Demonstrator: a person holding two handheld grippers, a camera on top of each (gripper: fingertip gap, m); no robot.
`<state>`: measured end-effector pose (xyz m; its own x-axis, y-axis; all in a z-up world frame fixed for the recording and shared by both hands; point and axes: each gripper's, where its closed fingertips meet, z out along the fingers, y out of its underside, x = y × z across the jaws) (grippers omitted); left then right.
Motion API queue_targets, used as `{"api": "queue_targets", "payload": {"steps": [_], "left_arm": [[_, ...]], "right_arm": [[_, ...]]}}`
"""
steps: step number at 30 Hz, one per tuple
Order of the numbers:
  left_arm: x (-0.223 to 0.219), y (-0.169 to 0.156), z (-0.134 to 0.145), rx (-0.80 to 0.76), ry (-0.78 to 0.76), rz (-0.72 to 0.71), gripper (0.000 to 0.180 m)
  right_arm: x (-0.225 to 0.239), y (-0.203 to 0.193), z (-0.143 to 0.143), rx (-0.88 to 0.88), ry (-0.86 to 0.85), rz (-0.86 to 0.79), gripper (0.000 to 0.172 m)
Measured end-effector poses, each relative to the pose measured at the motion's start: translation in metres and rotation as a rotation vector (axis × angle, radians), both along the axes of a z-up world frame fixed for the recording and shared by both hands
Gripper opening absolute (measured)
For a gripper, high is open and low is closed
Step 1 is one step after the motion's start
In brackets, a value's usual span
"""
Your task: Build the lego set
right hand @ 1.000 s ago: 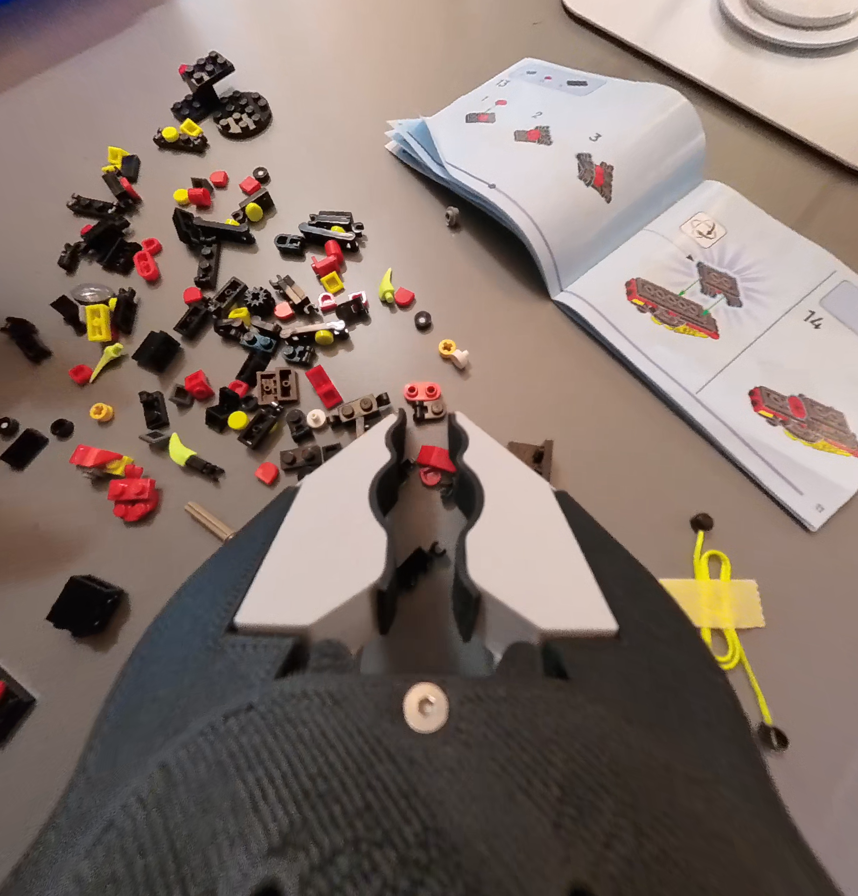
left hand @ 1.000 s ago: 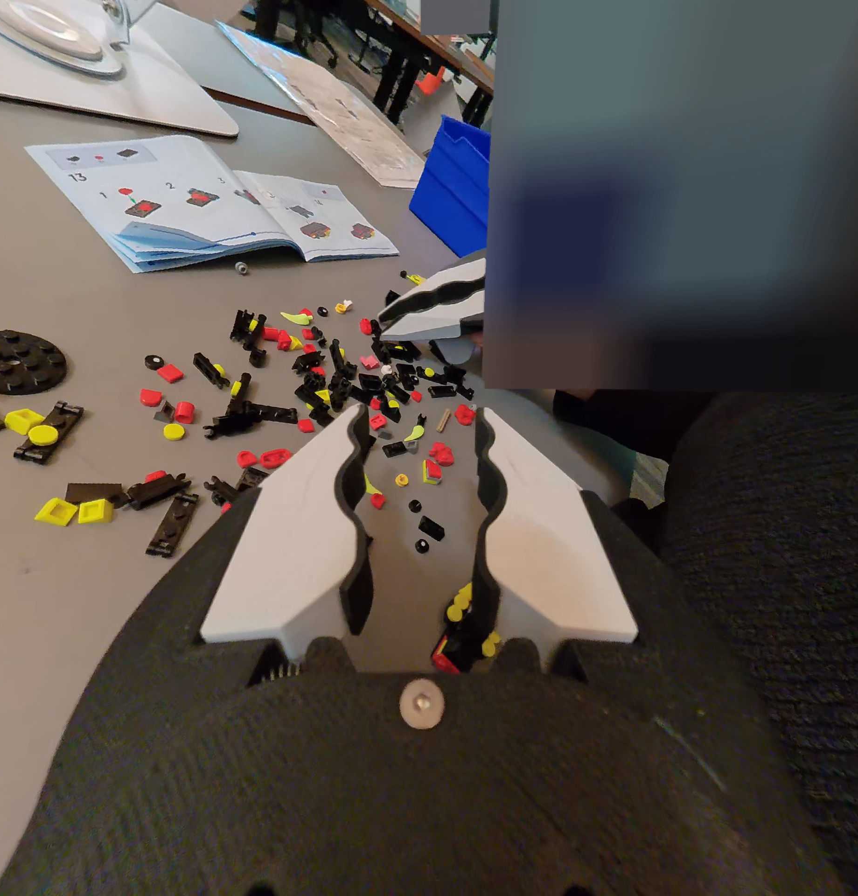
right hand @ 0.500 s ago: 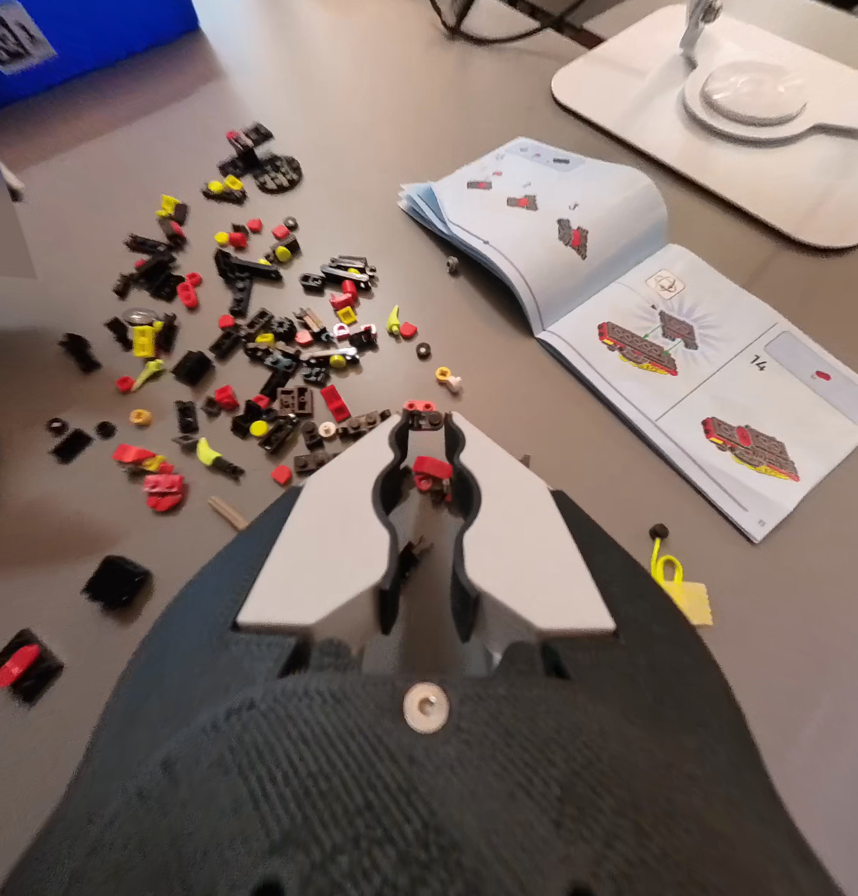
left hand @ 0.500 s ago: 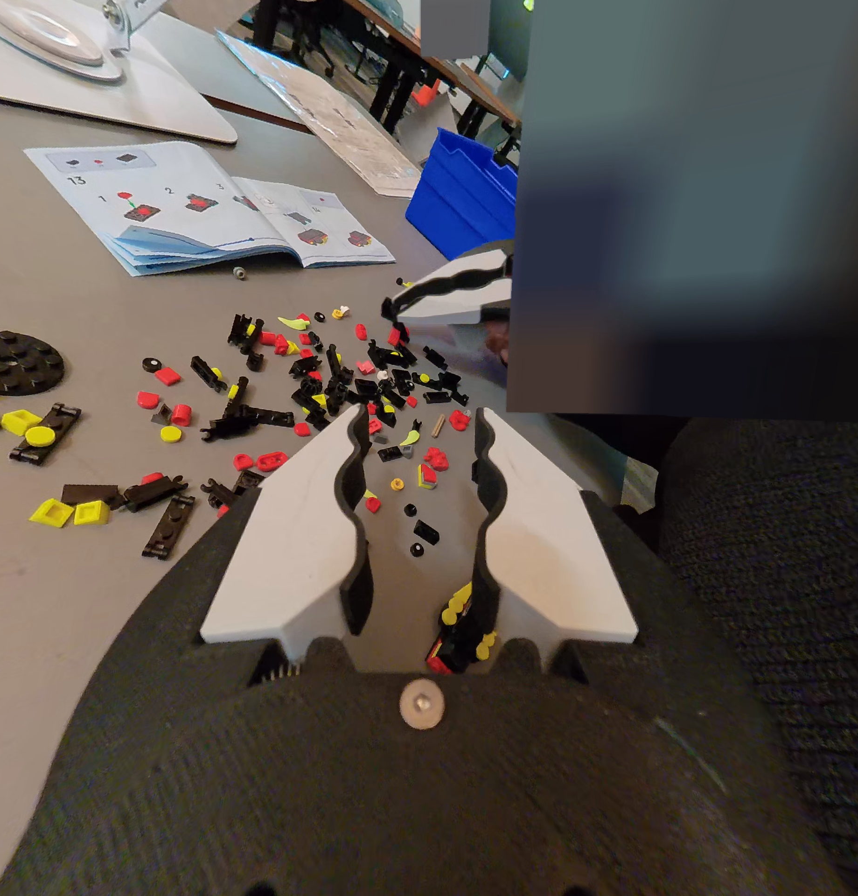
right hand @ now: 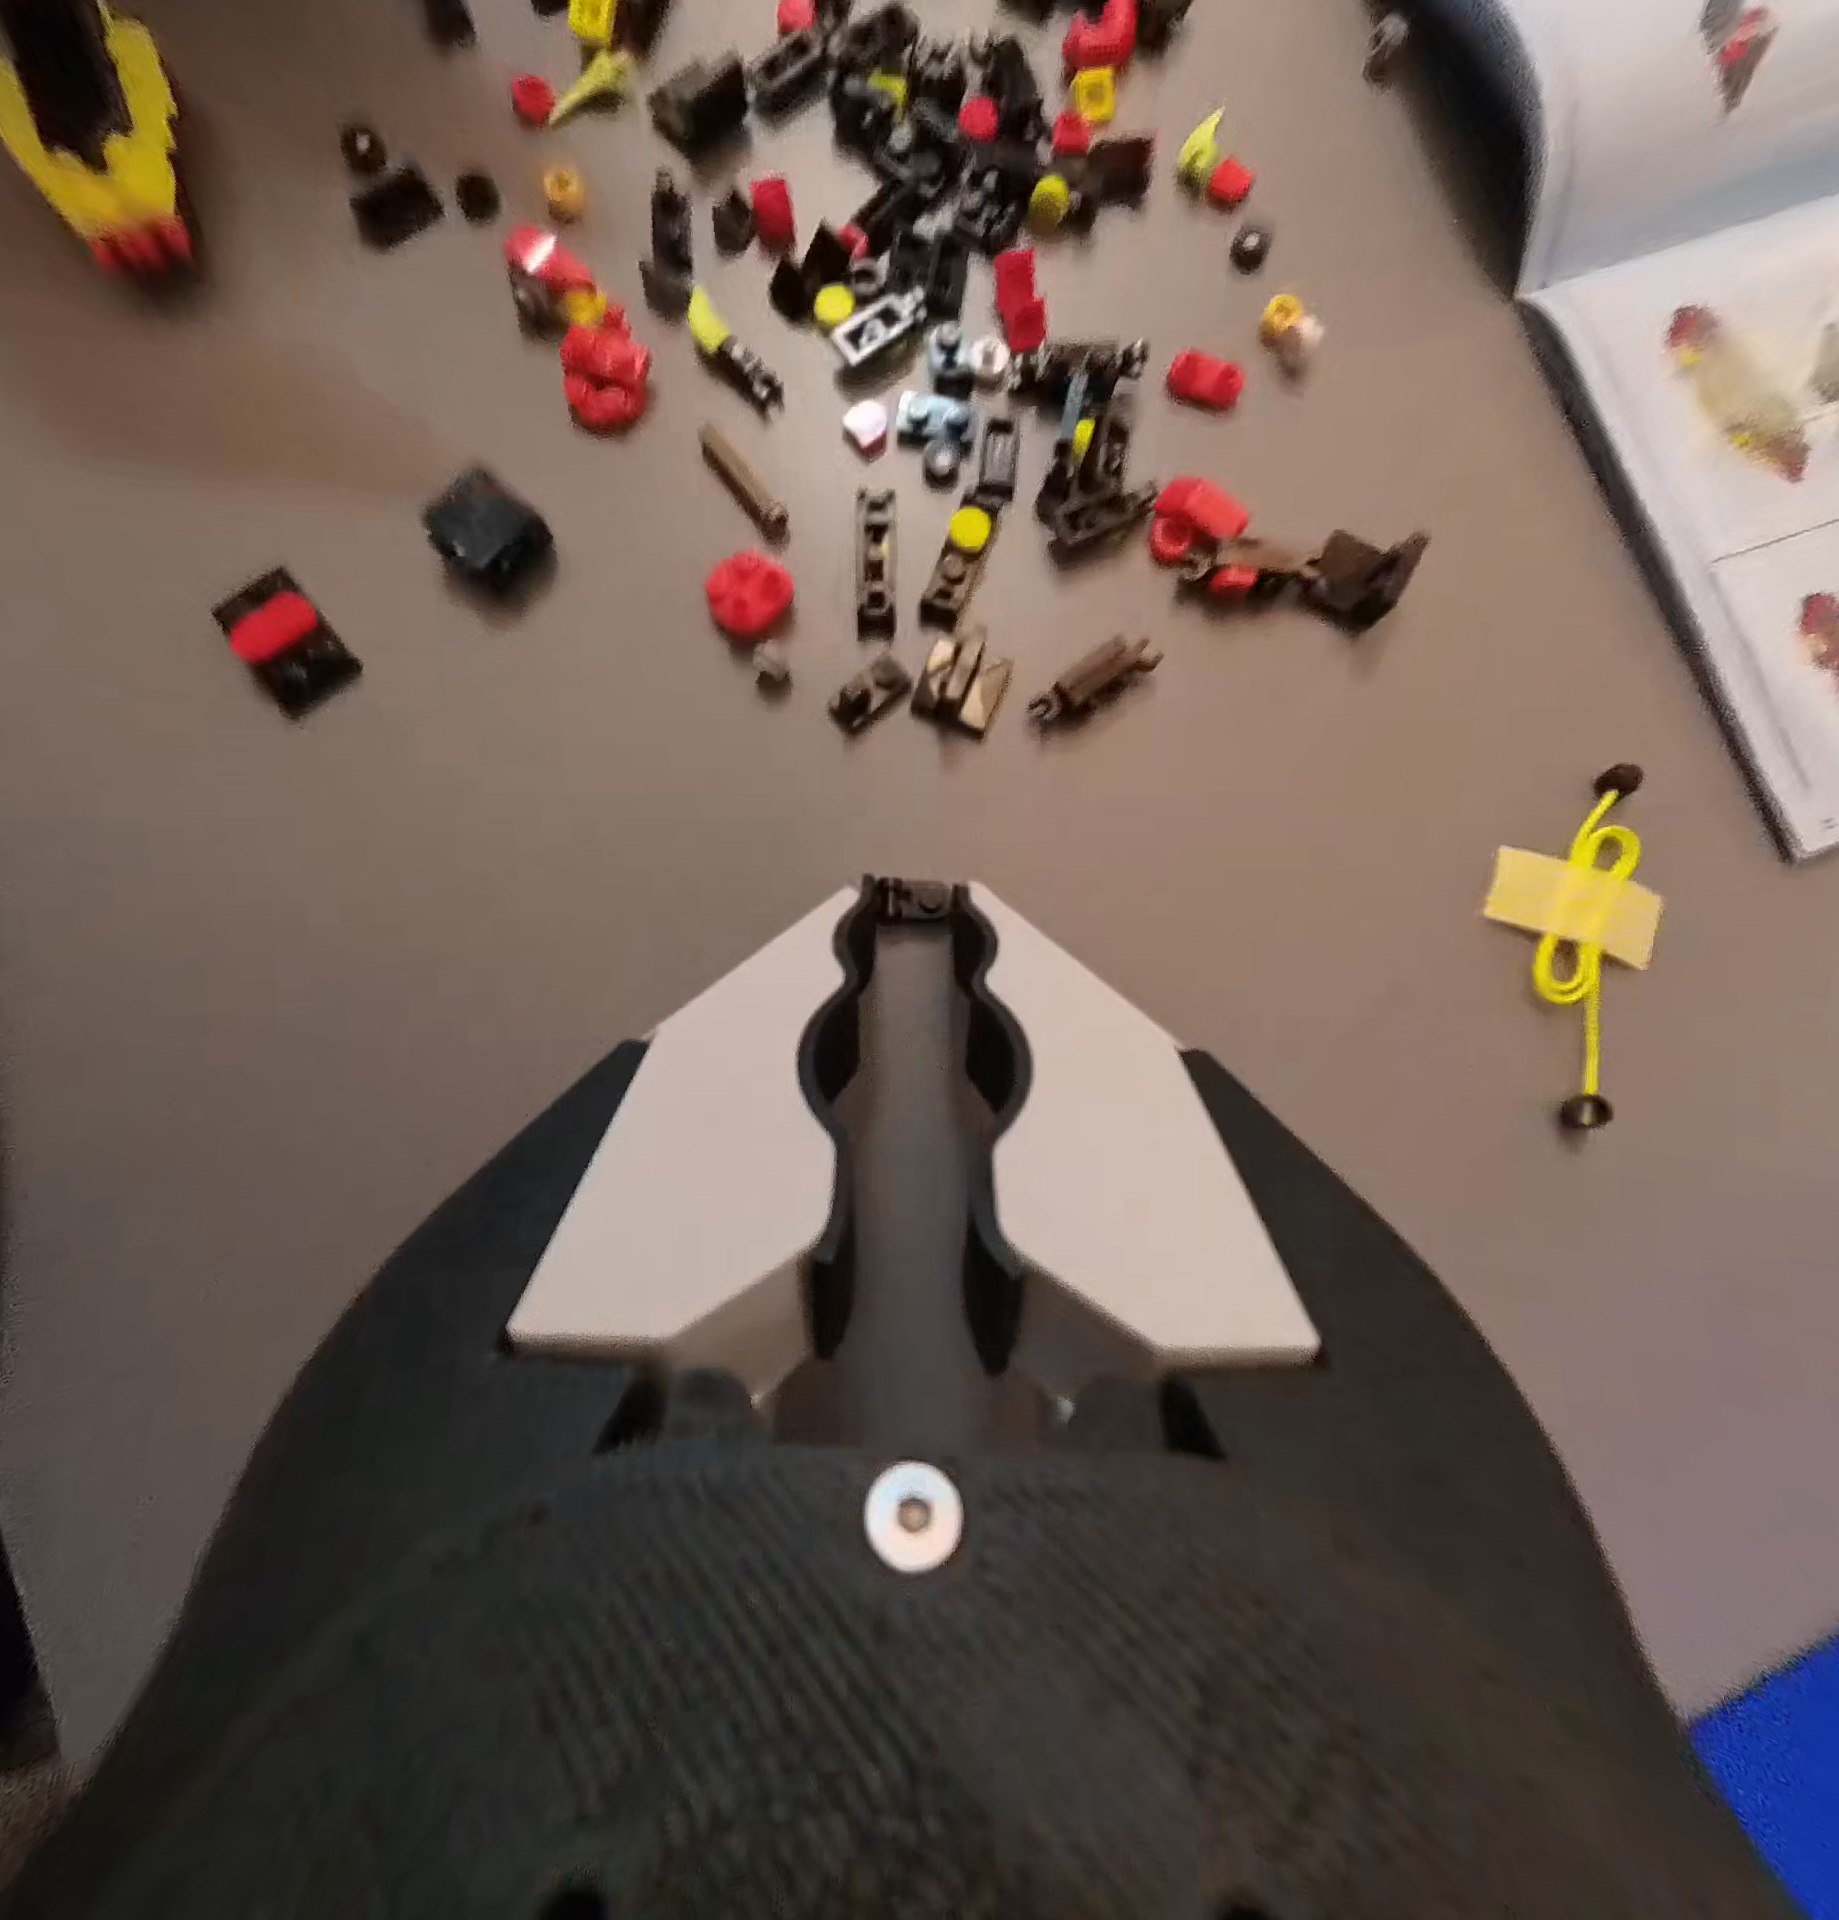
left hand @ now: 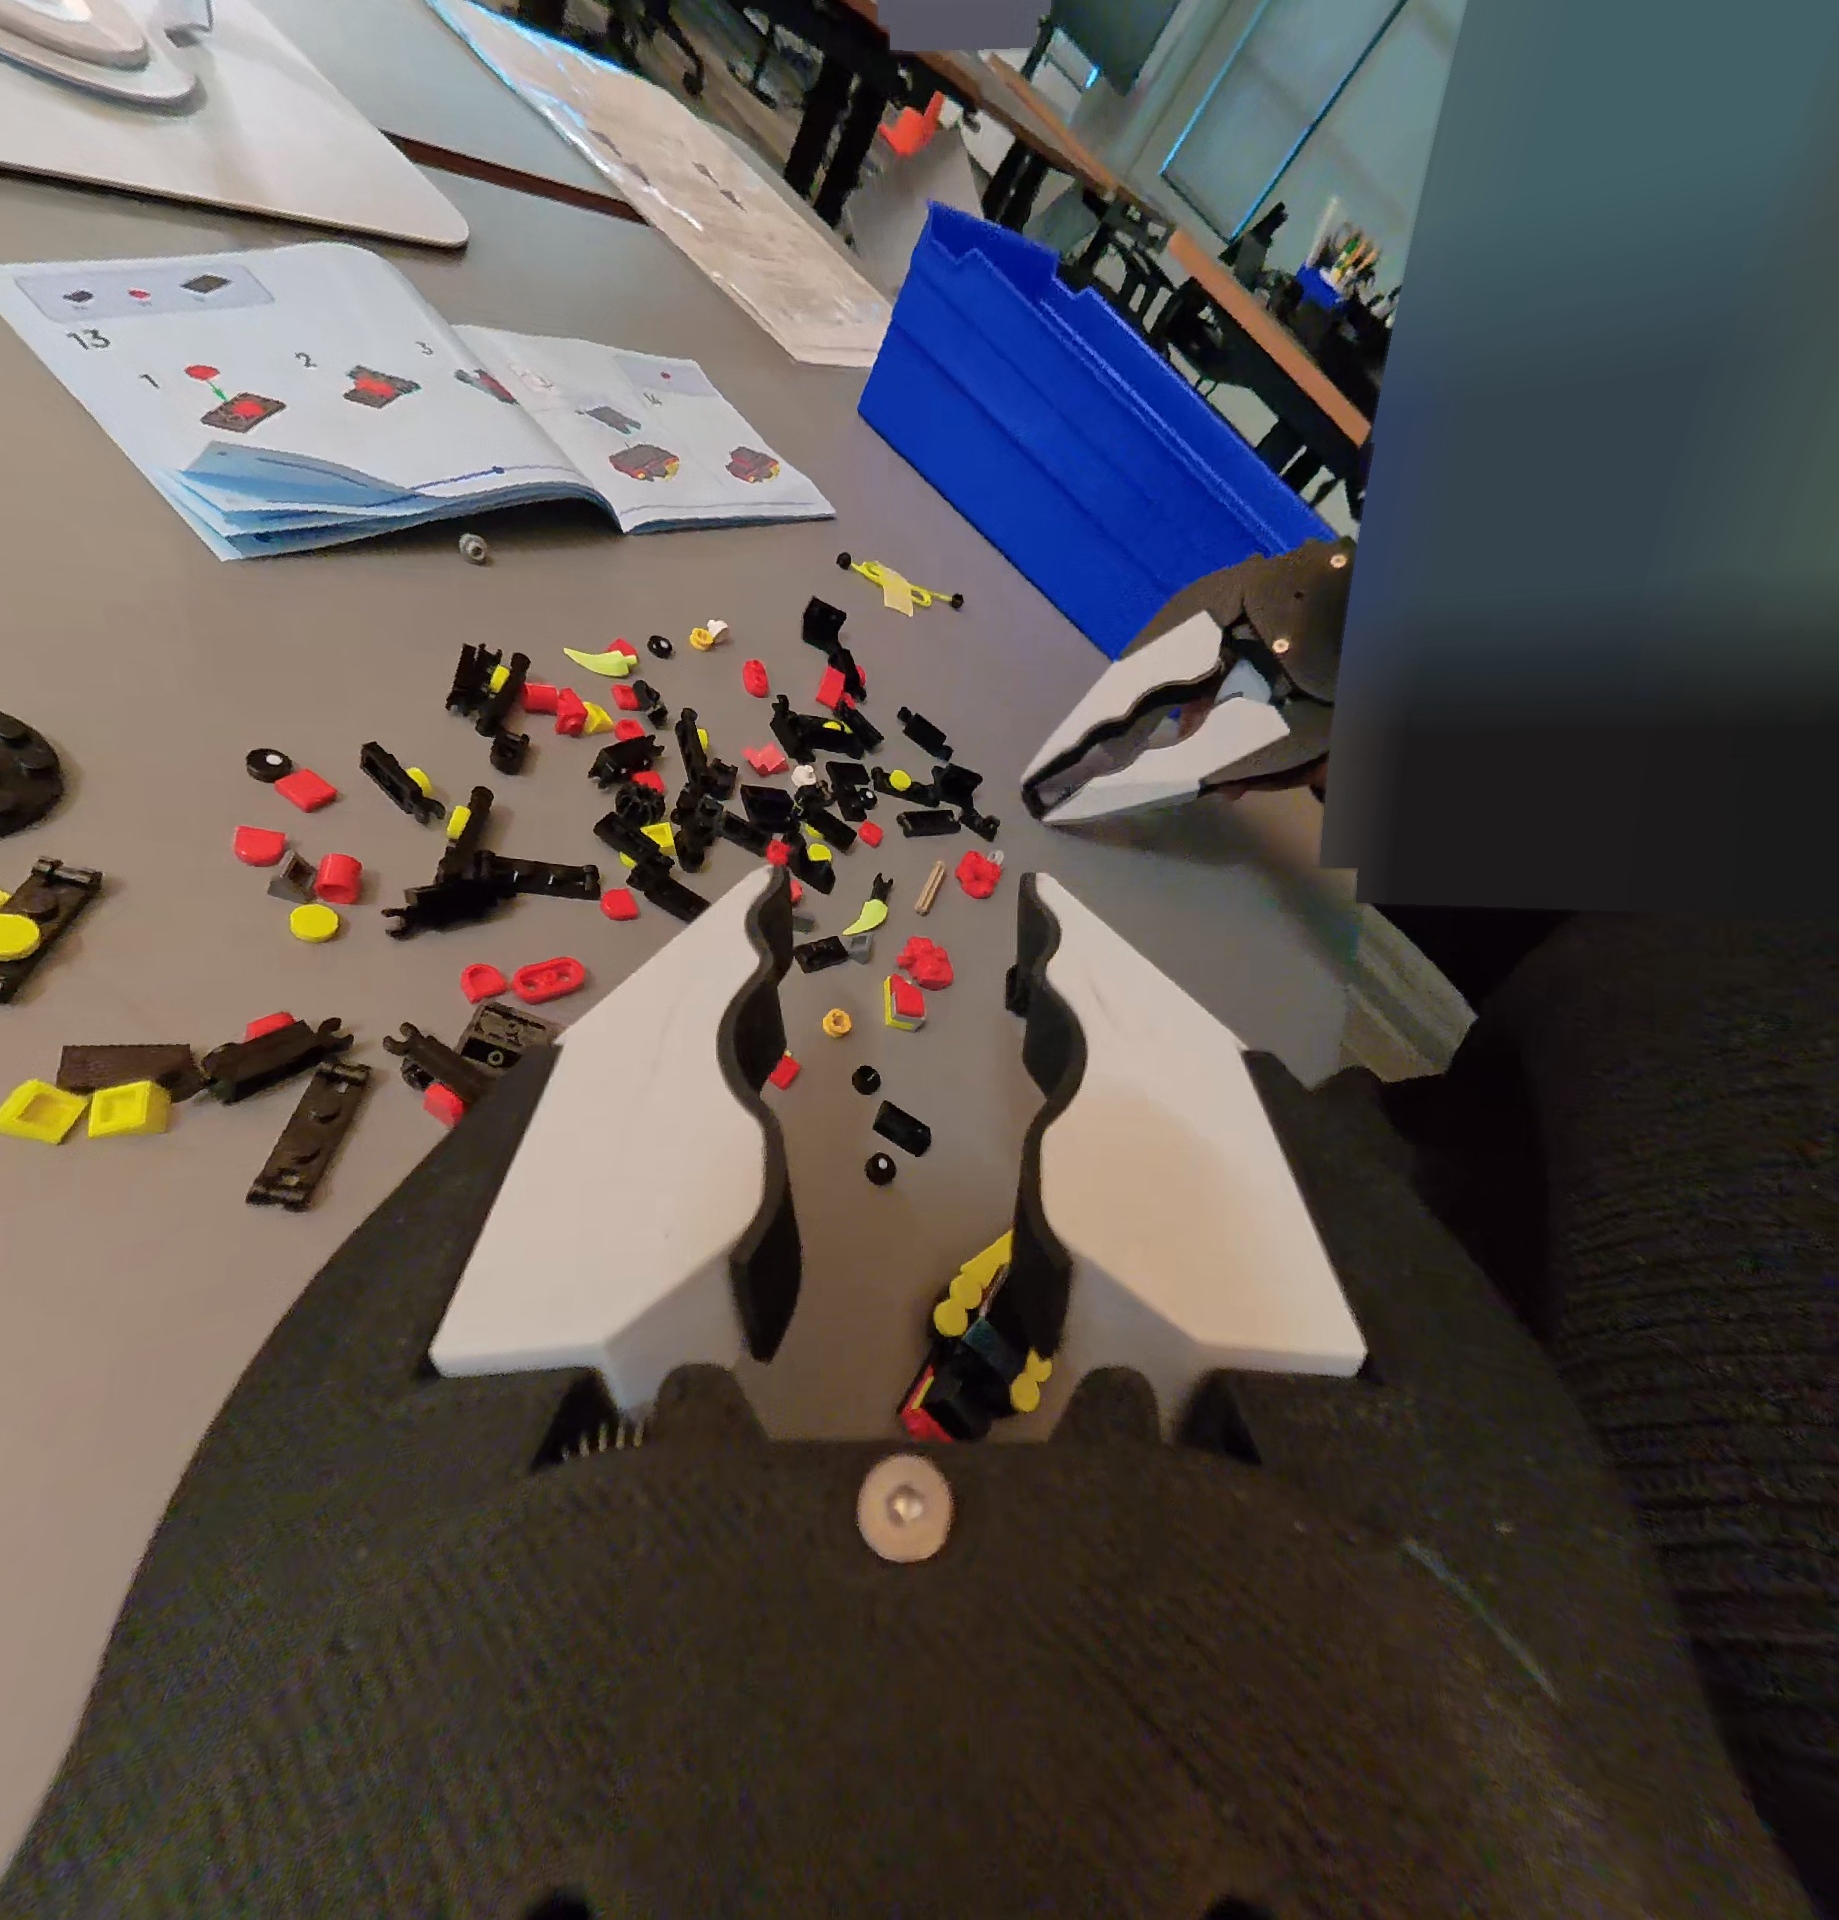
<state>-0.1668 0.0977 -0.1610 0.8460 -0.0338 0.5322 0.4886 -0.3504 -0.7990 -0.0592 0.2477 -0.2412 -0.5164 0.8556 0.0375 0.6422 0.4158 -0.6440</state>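
Black plate [right hand: 913, 898] between right tongs' [right hand: 913, 902] tips

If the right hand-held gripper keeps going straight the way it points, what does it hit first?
Bare grey table first, then probably the dark brick cluster at the near edge of the loose pile. The right hand-held gripper already pinches a small black piece at its tips. Depth is uncertain; the view is blurred.

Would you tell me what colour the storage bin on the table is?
Blue; the bin shows best in the left wrist view.
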Motion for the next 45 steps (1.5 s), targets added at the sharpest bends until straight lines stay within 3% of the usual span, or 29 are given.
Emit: {"api": "queue_targets", "payload": {"steps": [8,17,28,31,45], "left_arm": [[0.002,0.003,-0.003,-0.021,0.030,-0.008,0.041],[0.007,0.005,-0.005,-0.031,0.033,-0.031,0.041],[0.018,0.005,-0.004,-0.033,0.064,-0.068,0.041],[0.021,0.004,-0.002,-0.025,0.052,-0.080,0.041],[0.012,-0.013,0.000,-0.010,0.005,-0.017,0.043]], "right_arm": [[0.023,-0.013,0.002,-0.079,-0.024,0.057,0.012],[0.047,-0.030,0.000,-0.053,-0.033,0.115,0.013],[0.022,-0.073,0.034,-0.166,0.137,0.171,0.022],[0.020,-0.090,0.027,-0.126,0.145,0.251,0.022],[-0.017,-0.104,0.011,-0.104,0.105,0.325,0.021]]}}
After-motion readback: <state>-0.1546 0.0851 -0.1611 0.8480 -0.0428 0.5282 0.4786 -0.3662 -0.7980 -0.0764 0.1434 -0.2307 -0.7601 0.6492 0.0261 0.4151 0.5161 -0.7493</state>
